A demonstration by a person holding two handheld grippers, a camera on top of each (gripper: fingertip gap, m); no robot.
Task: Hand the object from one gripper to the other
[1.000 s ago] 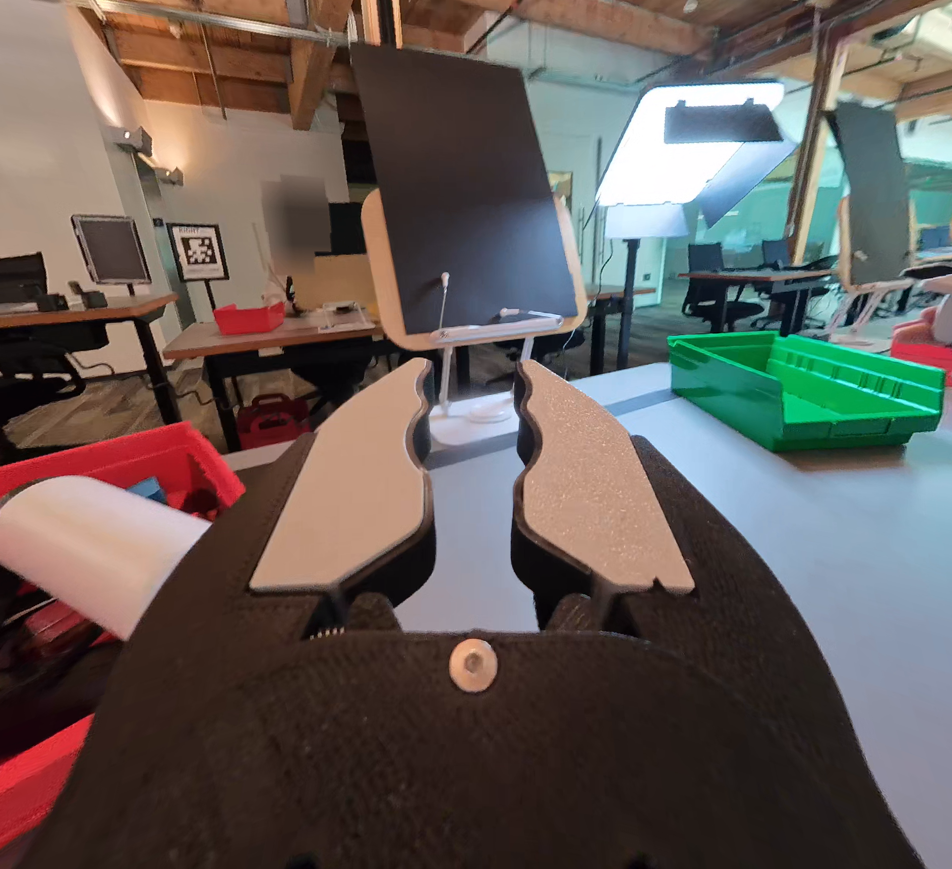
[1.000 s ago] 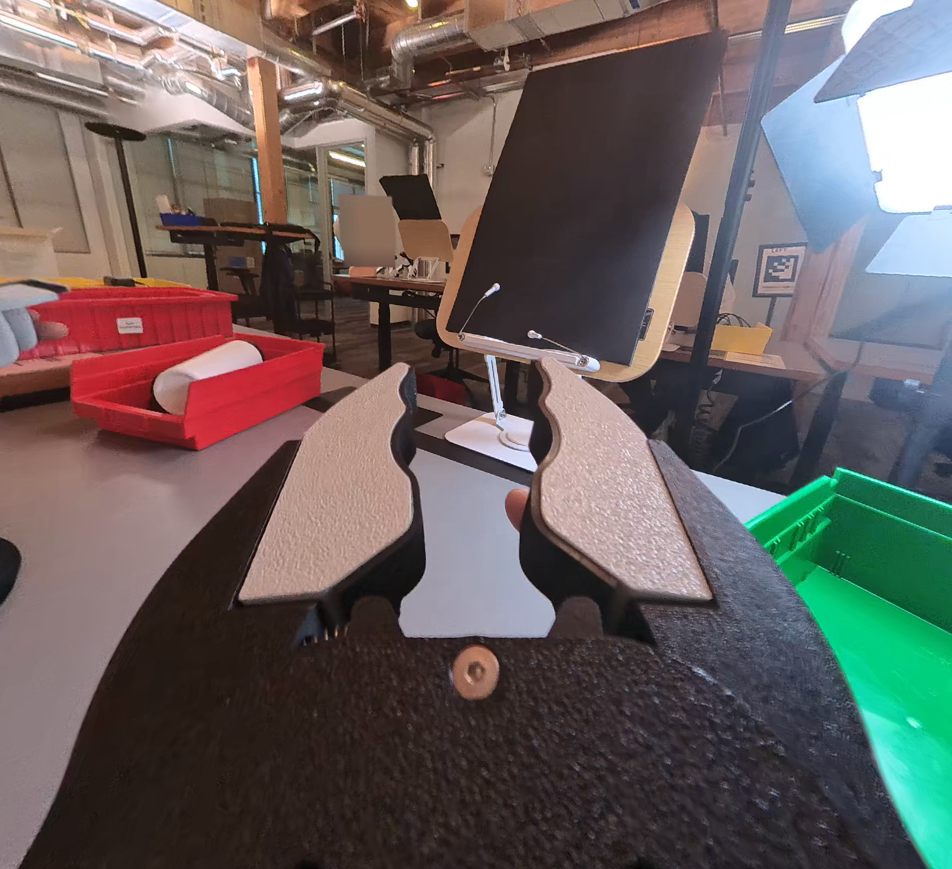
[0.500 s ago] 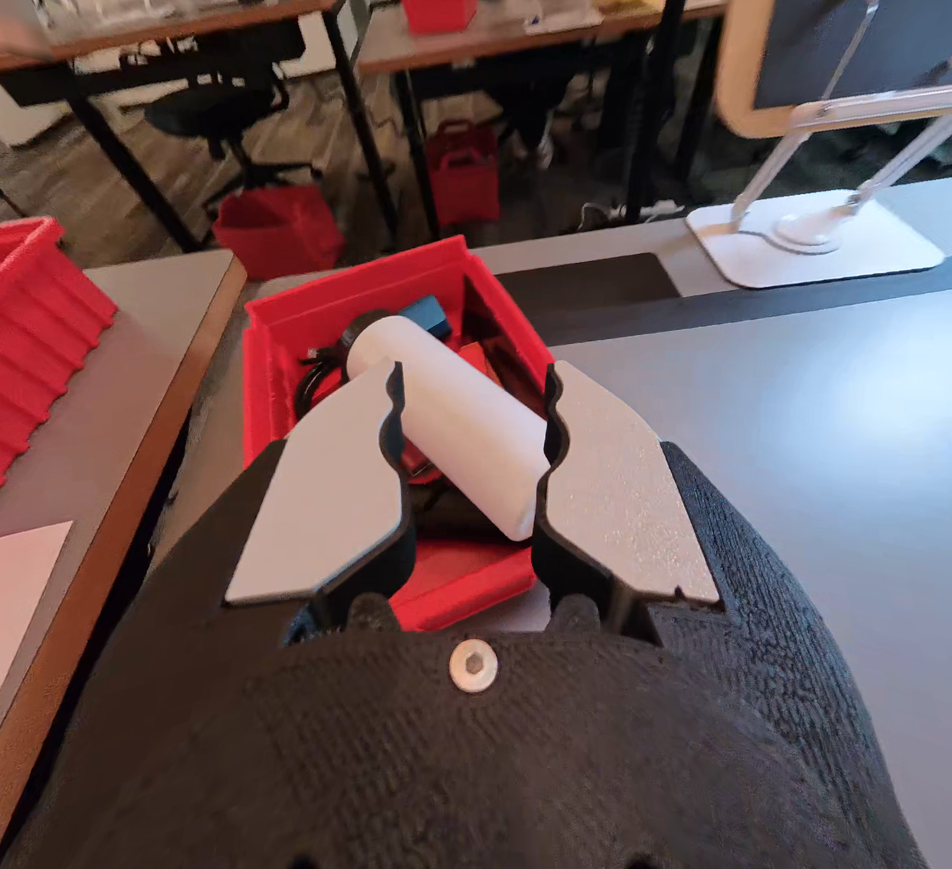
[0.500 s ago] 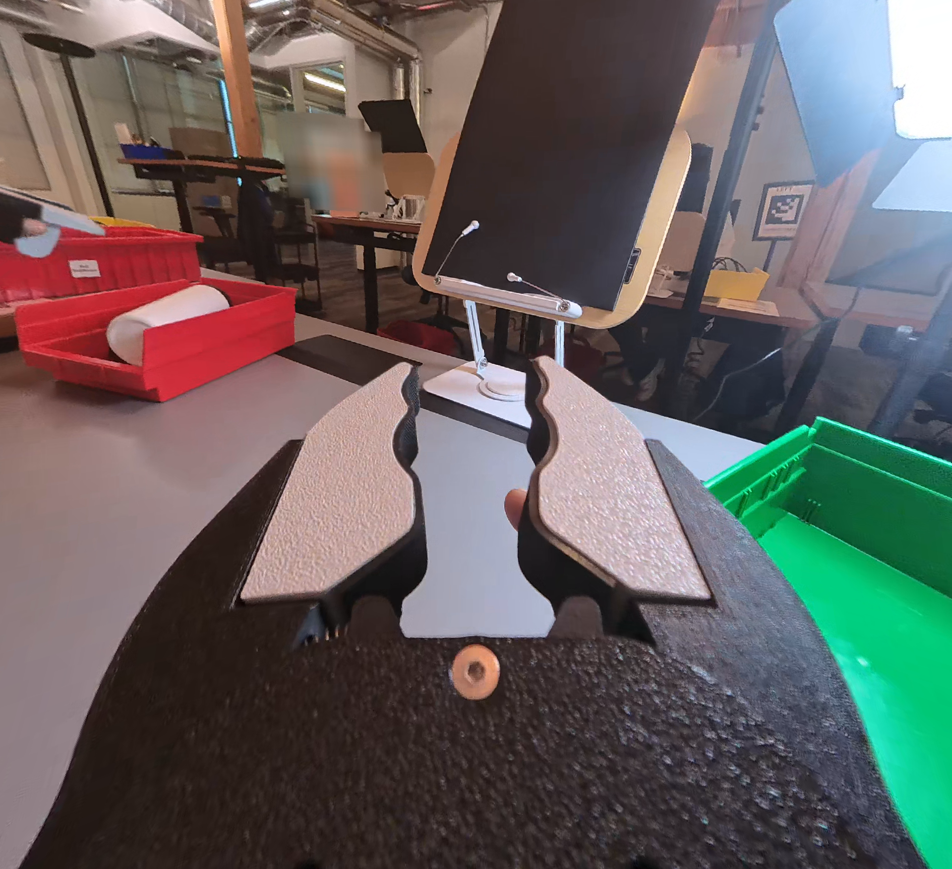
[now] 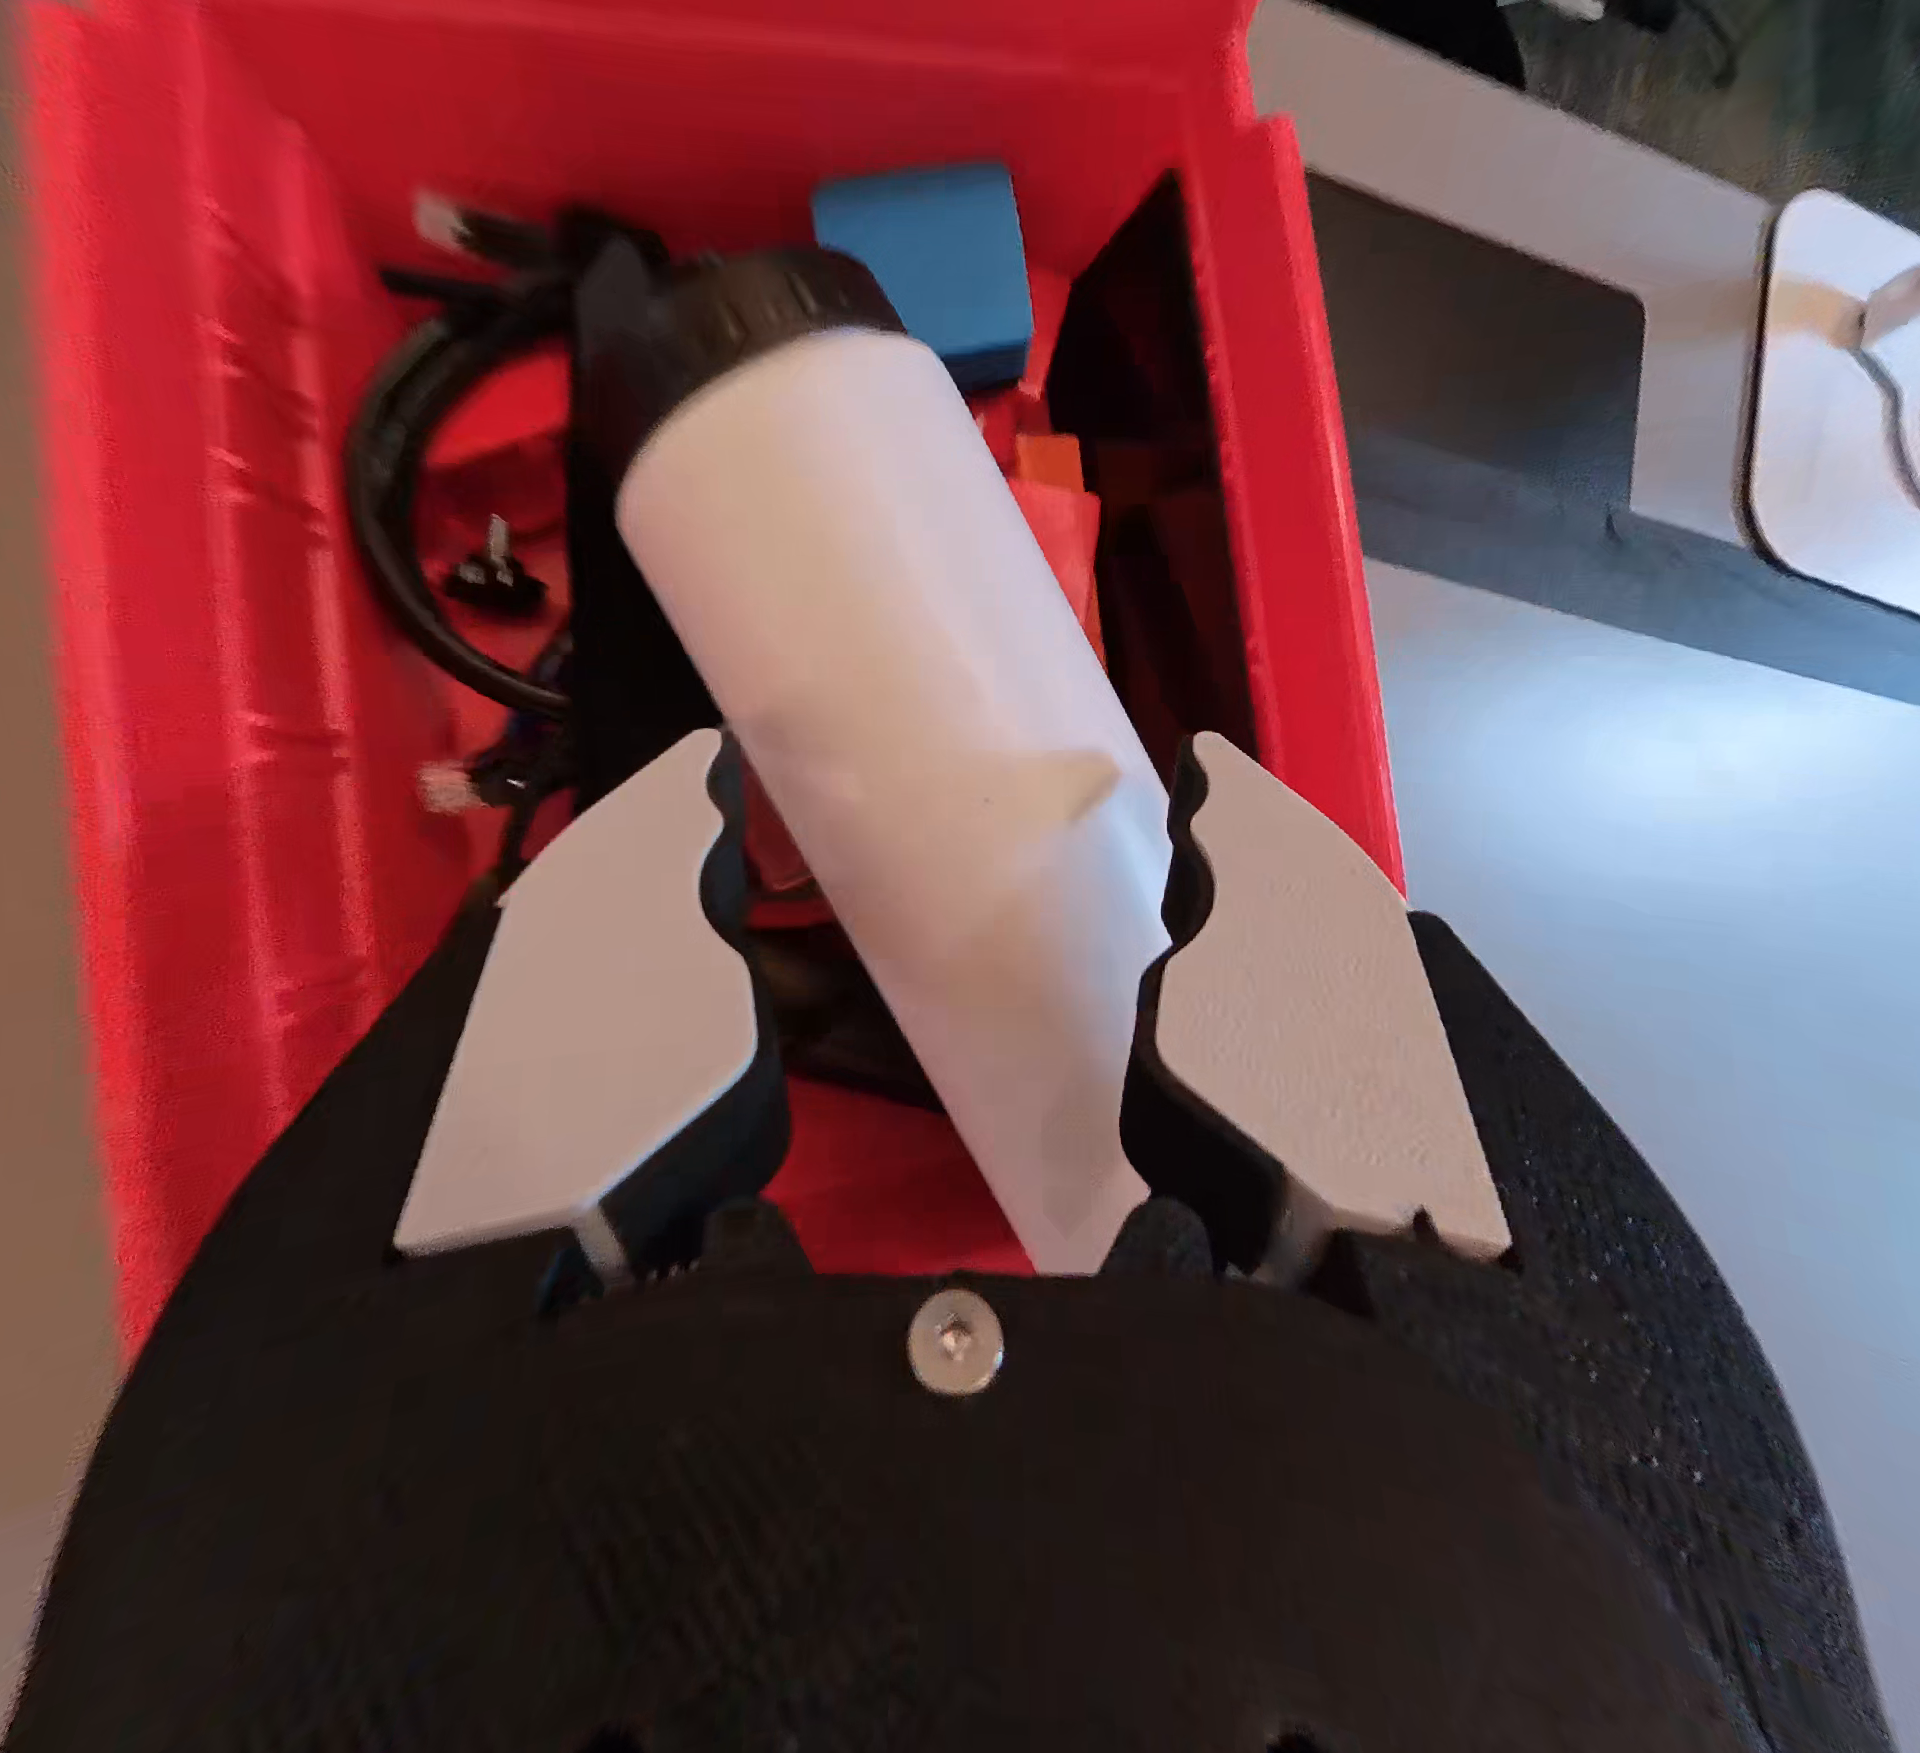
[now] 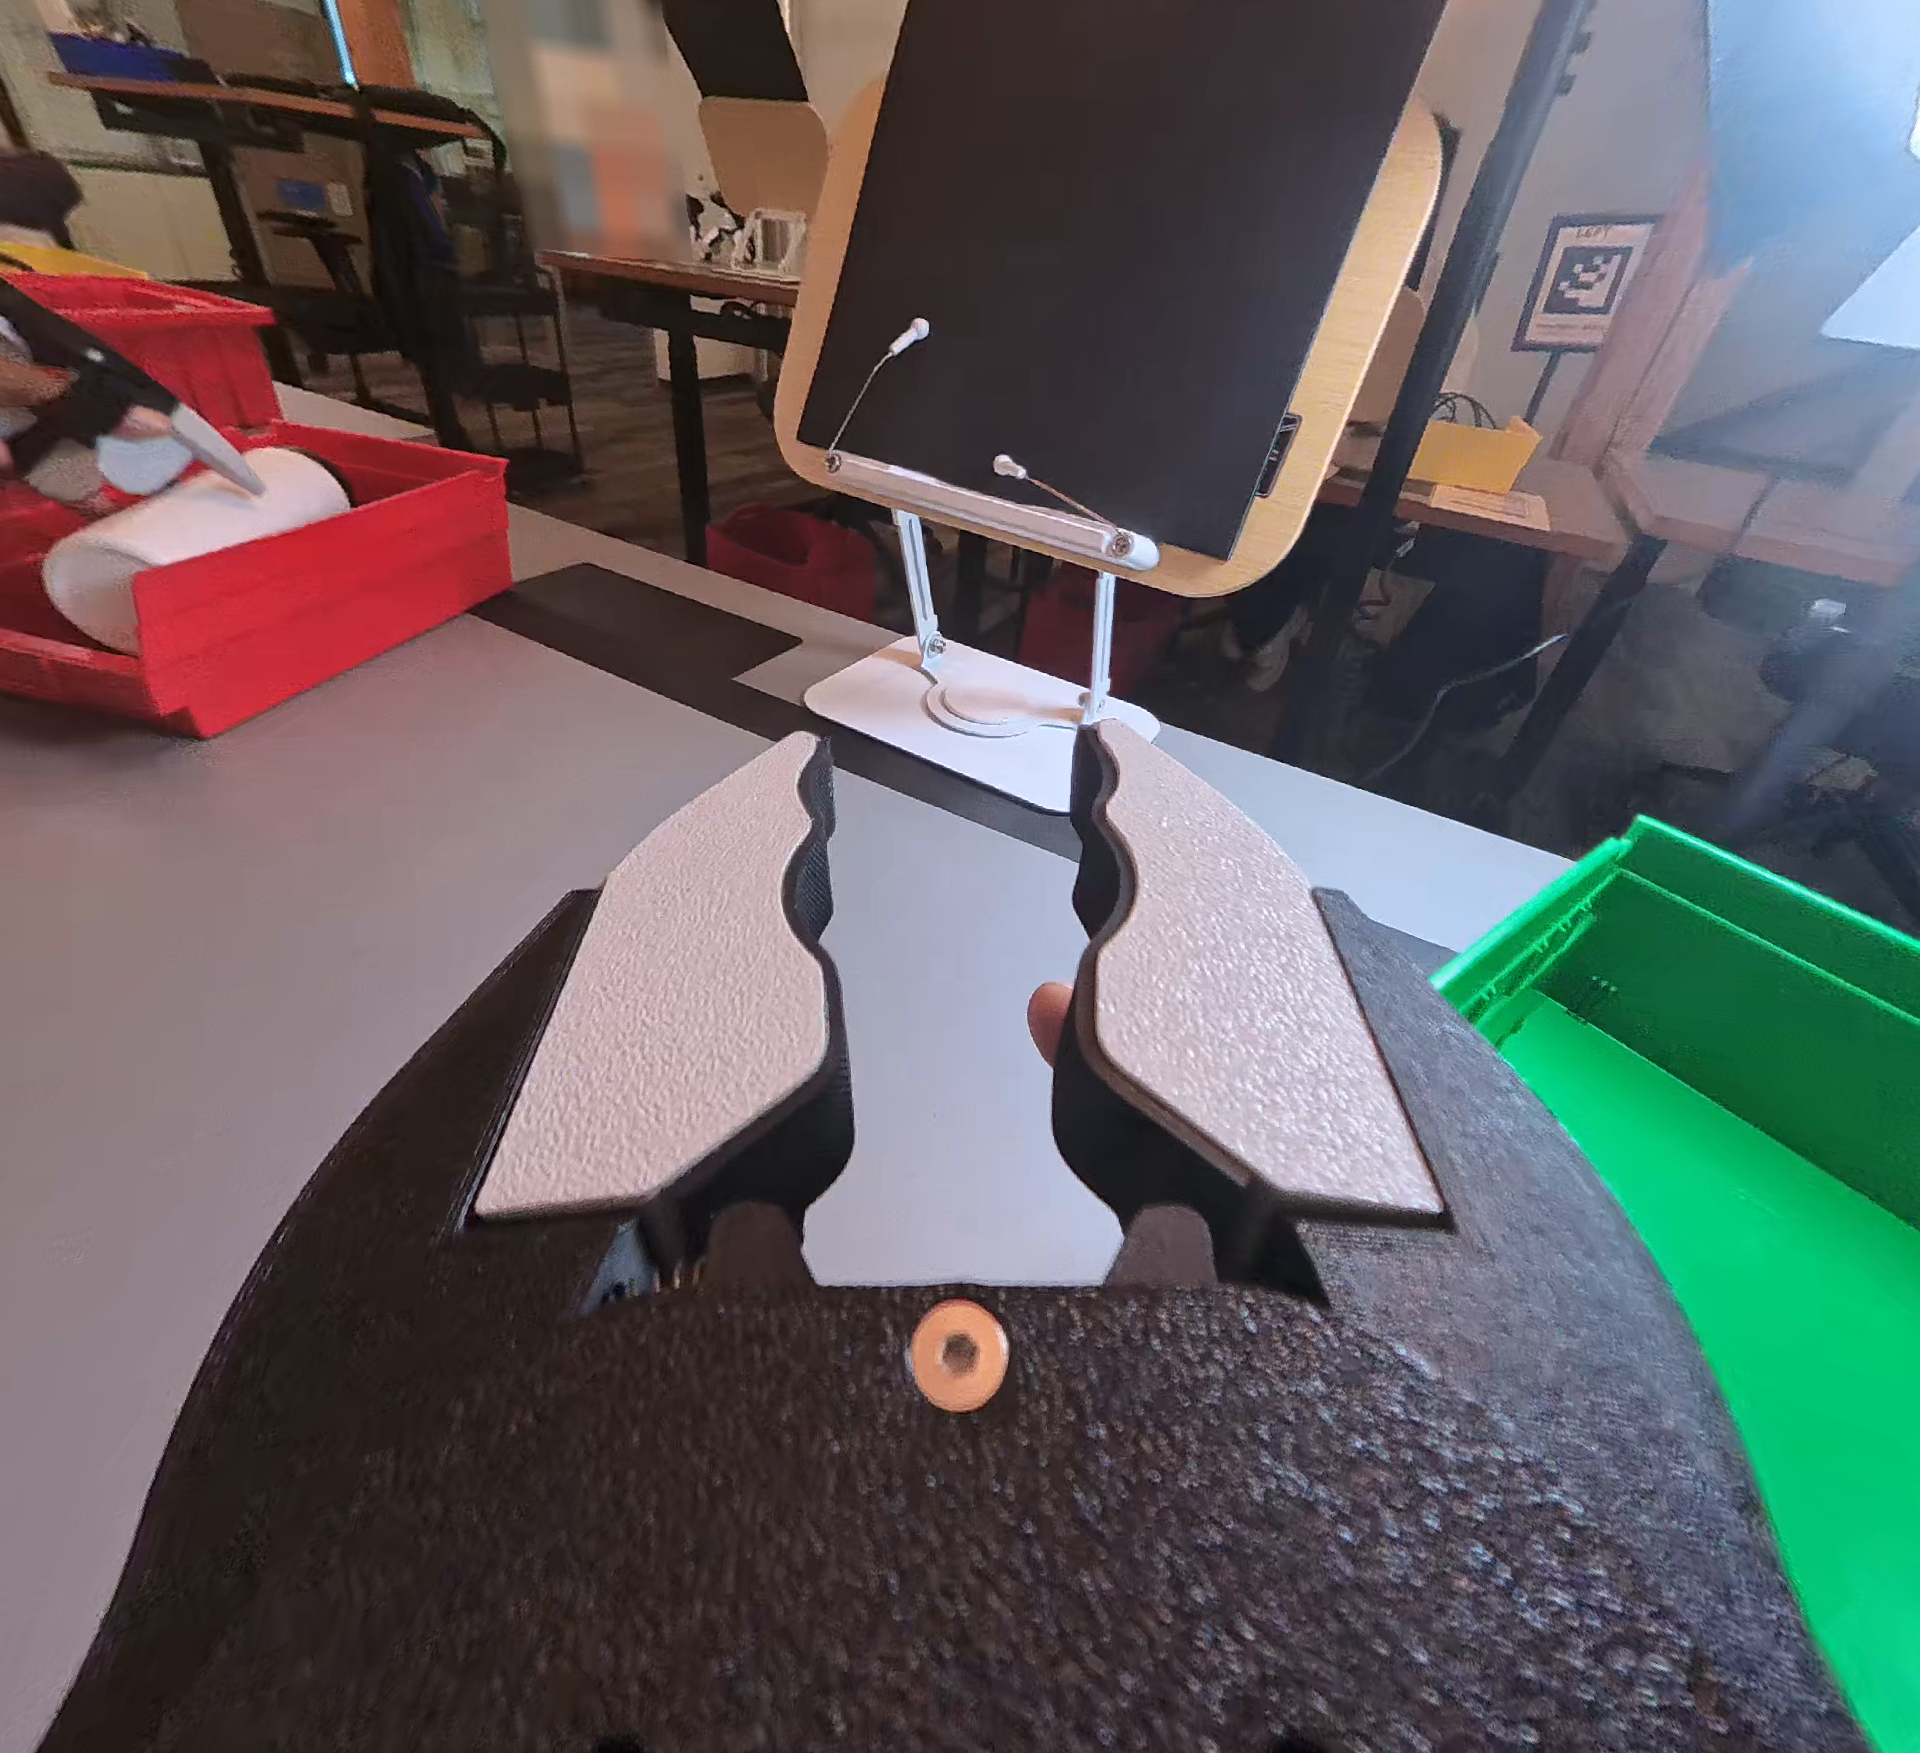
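A white cylinder [image 5: 862,664] with a black cap lies tilted in a red bin [image 5: 208,456]. My left gripper [image 5: 956,758] is open, low over the bin, with its jaws on either side of the cylinder's near end. The right finger is close to the cylinder and the left finger stands apart from it. My right gripper [image 6: 953,747] is open and empty above the grey table [image 6: 312,872]. The right wrist view shows the red bin [image 6: 312,581], the cylinder [image 6: 187,529] and the left gripper [image 6: 177,446] far to the left.
The red bin also holds a blue block [image 5: 920,269], a coiled black cable [image 5: 405,540] and small parts. A green bin [image 6: 1714,1028] stands at the right. A dark board on a white stand [image 6: 987,706] stands at the table's far edge. There is about 60 centimetres between the tips of the two grippers.
My left gripper tipped down from level, moved in over the red bin and opened wider around the white cylinder. My right gripper stayed open and shifted a little.
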